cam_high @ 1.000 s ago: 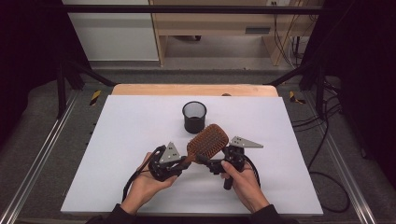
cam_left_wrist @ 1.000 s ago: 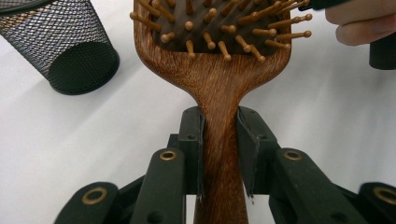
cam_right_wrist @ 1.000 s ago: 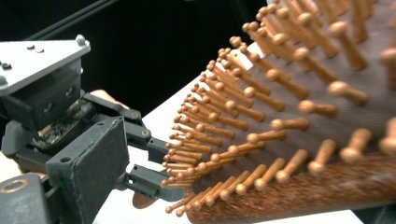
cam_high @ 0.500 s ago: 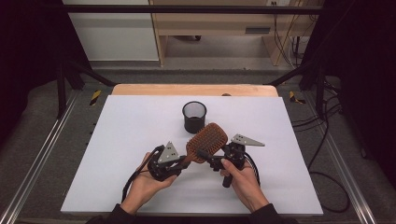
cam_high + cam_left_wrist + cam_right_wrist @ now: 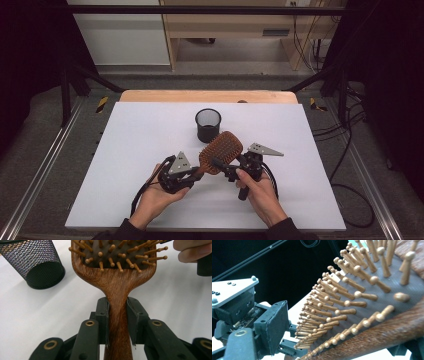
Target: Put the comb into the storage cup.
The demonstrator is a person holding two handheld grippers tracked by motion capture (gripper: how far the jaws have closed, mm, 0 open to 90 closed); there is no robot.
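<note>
A wooden hairbrush (image 5: 221,152) is held above the white surface (image 5: 130,140), a little nearer the front edge than the back and close to the middle between the left and right edges. The left claw (image 5: 117,322) pinches the brush's neck where the handle widens into the head; its two black pads press on either side of the wood. In the high view the left claw (image 5: 192,175) sits at the lower left end of the brush, in the person's left hand (image 5: 155,197).

The right claw (image 5: 225,167) meets the brush head from the right side, in the person's right hand (image 5: 260,192). Its jaws have just been closing, with the bristled head between them. In the right gripper view one pad (image 5: 272,325) stands just beside the tips of the wooden bristles (image 5: 342,302); whether the jaws press on the head cannot be told.

A black mesh cup (image 5: 208,125) stands upright on the surface just behind the brush head, toward the back edge, apart from it.
</note>
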